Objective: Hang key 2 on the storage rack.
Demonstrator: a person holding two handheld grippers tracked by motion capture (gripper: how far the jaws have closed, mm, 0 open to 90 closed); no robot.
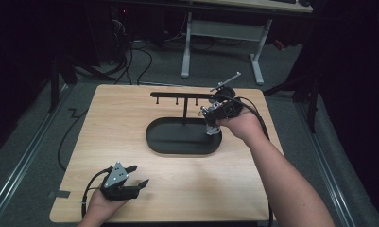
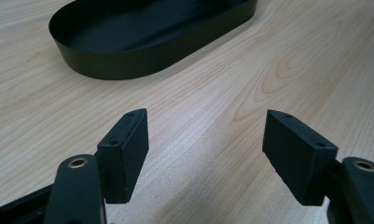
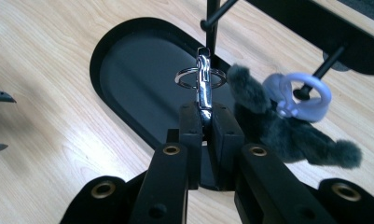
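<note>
- My right gripper is clamped on a silver clasp with a key ring, held over the black oval tray.
- A grey furry charm hangs beside it by a lilac loop on a rack peg.
- My left gripper rests open and empty near the table's front edge.

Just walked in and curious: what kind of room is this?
Probably a lab or workshop set up for recording: a lone wooden table under bright light, loose cables on grey carpet, and a bare desk frame behind.

Silver clasp; grey fluffy charm; black tray.
</note>
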